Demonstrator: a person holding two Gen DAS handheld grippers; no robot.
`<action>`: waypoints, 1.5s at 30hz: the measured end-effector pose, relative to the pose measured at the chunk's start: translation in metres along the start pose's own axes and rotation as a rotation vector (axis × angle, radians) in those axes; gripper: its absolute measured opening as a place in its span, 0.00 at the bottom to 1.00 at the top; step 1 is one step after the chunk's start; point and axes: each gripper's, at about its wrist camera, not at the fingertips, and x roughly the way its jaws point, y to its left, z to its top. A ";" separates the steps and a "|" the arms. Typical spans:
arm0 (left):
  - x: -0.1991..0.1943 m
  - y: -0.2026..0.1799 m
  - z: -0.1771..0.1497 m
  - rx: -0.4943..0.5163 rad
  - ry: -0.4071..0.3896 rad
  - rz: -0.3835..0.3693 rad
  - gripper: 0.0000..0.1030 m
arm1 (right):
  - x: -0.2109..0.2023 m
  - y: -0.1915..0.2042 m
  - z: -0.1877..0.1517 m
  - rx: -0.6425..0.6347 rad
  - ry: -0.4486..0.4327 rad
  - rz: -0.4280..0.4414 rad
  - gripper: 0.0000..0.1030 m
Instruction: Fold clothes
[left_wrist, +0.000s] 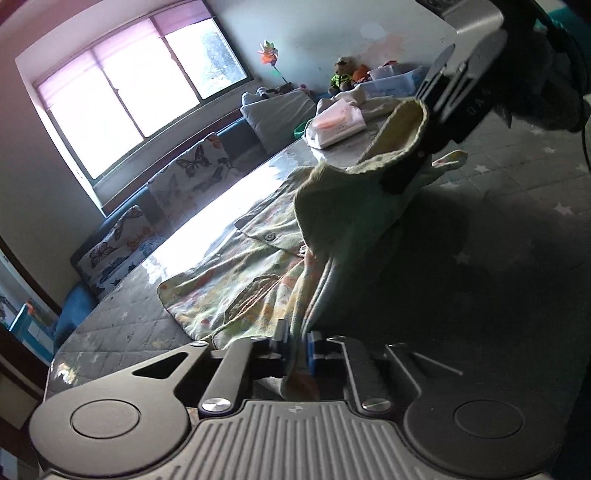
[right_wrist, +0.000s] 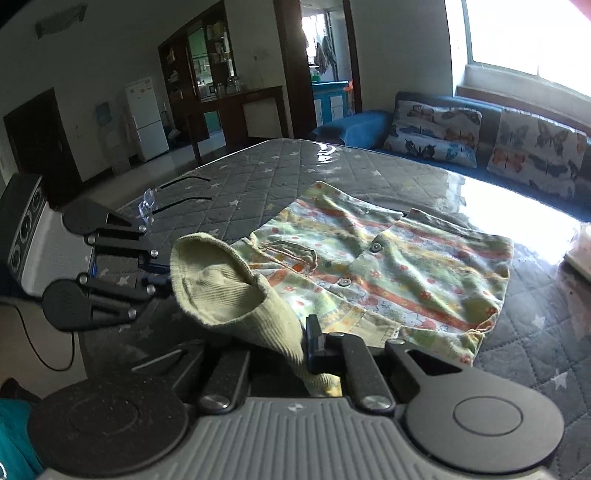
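A small patterned child's garment (right_wrist: 391, 266) with buttons, yellow-green with orange stripes, lies on the grey quilted star mat (right_wrist: 251, 177). Its pale green ribbed lining edge (right_wrist: 225, 284) is lifted off the mat between both grippers. My left gripper (left_wrist: 298, 347) is shut on the near edge of the garment (left_wrist: 258, 280); it also shows in the right wrist view (right_wrist: 162, 273). My right gripper (right_wrist: 304, 343) is shut on the ribbed edge; it also shows in the left wrist view (left_wrist: 417, 162), holding the raised fold (left_wrist: 354, 192).
A pair of glasses (right_wrist: 155, 203) lies on the mat's far left. A pink-and-white pack (left_wrist: 336, 123) sits at the mat's far end. A blue sofa with butterfly cushions (right_wrist: 436, 129) runs under the window. A boxy device (right_wrist: 29, 236) stands beside the left gripper.
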 end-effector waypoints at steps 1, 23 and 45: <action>-0.005 0.000 0.000 0.002 -0.010 -0.007 0.08 | -0.004 0.003 -0.001 -0.010 -0.004 -0.002 0.07; -0.089 0.005 0.020 -0.148 -0.087 -0.232 0.07 | -0.087 0.045 0.012 -0.091 0.085 0.125 0.05; 0.057 0.095 0.020 -0.357 0.092 -0.140 0.07 | 0.063 -0.045 0.074 -0.083 0.111 0.006 0.05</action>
